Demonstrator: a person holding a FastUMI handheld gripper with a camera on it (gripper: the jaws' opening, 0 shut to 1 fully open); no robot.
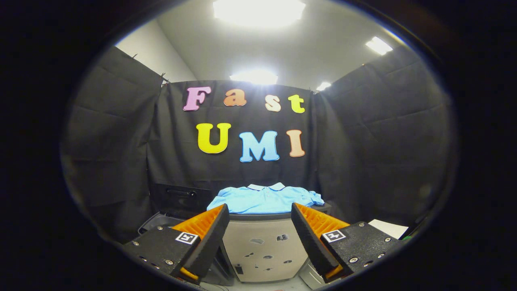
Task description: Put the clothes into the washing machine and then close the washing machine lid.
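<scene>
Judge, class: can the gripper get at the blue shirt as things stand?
Probably yes. The gripper has its fingers spread open with nothing between them, and the blue shirt lies folded on top of the grey machine just beyond them, with nothing visible across the path.

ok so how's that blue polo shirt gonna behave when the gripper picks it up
The light blue polo shirt lies folded flat on the washing machine, beyond the open gripper. As soft cloth, it will probably unfold, sag and dangle from one pinch. It looks light, and a sleeve may trail behind.
</scene>
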